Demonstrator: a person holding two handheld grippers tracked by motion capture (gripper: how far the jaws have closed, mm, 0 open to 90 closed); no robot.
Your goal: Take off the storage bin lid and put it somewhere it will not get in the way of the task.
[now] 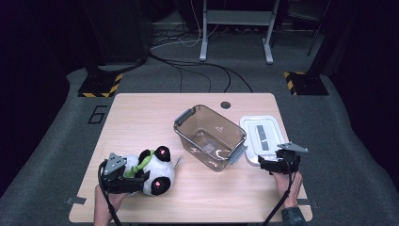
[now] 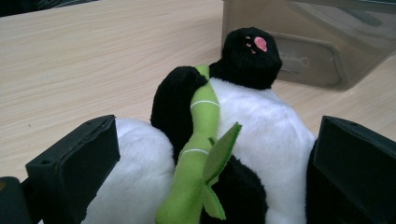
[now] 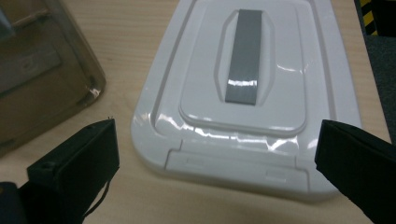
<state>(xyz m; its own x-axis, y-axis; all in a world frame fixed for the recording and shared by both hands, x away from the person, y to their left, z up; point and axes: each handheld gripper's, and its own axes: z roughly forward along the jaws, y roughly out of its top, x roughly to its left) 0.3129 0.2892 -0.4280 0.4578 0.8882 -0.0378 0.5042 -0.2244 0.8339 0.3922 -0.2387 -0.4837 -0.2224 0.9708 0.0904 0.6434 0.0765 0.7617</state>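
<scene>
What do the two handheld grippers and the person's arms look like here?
Both the left gripper and the right gripper are black with blocky, square-ended jaws. Each carries a grey three-cornered plate on top and trails a black cable. A dark patterned sleeve cuff shows at the right wrist.

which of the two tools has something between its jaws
The left tool: the panda plush sits between its jaws. The right tool stands open, short of the white lid.

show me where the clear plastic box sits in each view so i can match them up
High view: the clear plastic box sits mid-table, between the panda plush and the white lid.
Left gripper view: top right corner, behind the panda's black paw.
Right gripper view: upper left edge, left of the lid.
Shared landmark: the light wooden table beneath the box.
</scene>
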